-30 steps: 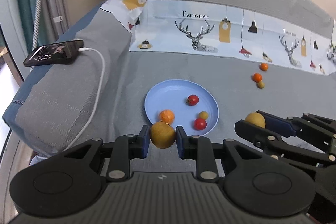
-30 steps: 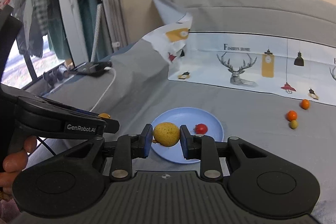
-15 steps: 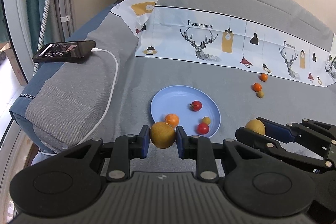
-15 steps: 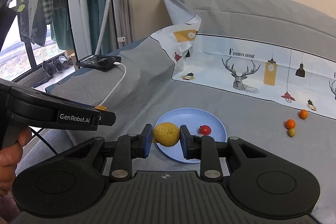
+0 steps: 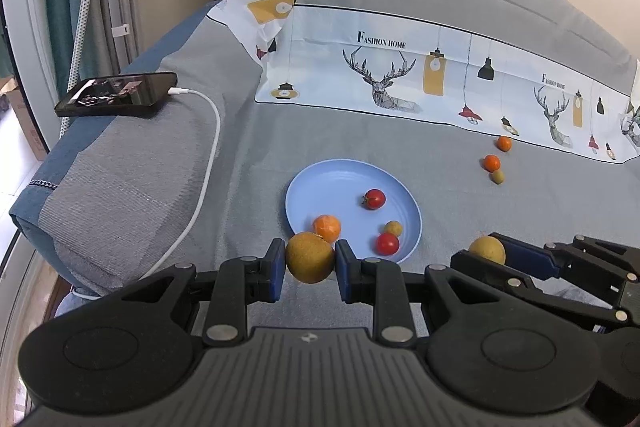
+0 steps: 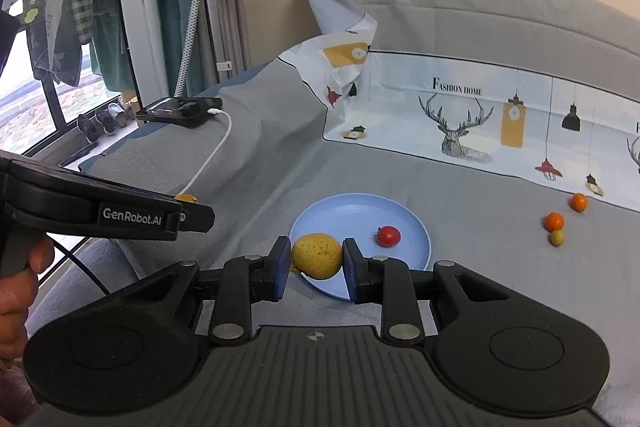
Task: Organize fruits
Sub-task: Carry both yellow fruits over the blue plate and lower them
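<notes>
Two grippers, each pinching one round fruit above the near rim of a blue plate [image 5: 316,183].

Left gripper [image 5: 310,265]: blue pads pressed on a brown-yellow russet fruit [image 5: 310,257], held just near of the plate edge. The body of this tool, seen from the right wrist view, reads "GenRobot.AI" in white on black.

Right gripper [image 6: 316,259]: pads clamped on a yellow speckled fruit [image 6: 317,255], over the plate's near-left rim. Both held fruits are near-spherical, so no long axis or pointing direction can be told.

Plate contents: one orange [image 5: 327,227] at the near-left edge, two red tomatoes [image 5: 374,199] [image 5: 387,243], and one small yellow-green fruit [image 5: 393,227]. The far tomato's stem end faces left.

Loose stock, far right on the grey bed [image 5: 440,155]: two small oranges [image 5: 491,162] [image 5: 504,143] and one small green-yellow fruit [image 5: 498,176], lying close together in a short row running near to far.

Printed sheet [image 5: 440,83] along the far side, with deer and lamp drawings, lettered "FASHION HOME" twice.

Far left, on a raised grey cushion: one black phone [image 5: 116,94] with a white cable [image 5: 204,167] plugged into its right end.
</notes>
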`<state>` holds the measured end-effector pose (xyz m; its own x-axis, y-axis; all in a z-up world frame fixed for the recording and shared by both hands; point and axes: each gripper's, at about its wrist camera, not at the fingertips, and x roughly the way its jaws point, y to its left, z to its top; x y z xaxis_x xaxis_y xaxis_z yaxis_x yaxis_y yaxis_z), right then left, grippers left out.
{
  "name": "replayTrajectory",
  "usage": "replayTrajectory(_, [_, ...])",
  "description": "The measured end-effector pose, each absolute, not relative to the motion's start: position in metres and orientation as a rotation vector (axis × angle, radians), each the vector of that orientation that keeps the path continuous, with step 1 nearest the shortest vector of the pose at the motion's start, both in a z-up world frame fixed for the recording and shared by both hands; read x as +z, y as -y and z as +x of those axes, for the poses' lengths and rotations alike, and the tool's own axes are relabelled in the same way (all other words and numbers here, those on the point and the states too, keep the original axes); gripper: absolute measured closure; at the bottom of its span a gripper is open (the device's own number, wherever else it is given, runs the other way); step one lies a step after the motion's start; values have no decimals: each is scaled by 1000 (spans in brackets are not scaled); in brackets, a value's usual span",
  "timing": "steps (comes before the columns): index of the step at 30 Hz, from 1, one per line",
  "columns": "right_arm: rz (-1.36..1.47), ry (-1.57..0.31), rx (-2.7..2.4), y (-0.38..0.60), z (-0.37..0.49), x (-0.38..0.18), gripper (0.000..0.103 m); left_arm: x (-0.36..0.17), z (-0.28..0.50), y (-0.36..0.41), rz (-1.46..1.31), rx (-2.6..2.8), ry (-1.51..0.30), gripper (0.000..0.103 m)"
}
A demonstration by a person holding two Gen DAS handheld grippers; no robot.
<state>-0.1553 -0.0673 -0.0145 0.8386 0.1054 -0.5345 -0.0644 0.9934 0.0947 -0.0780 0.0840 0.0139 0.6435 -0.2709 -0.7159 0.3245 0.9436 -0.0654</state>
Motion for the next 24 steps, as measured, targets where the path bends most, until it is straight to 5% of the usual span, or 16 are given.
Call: replayTrajectory(24, [56, -702, -21, 111, -42, -95, 74, -50, 52, -5, 144, -368, -954, 74])
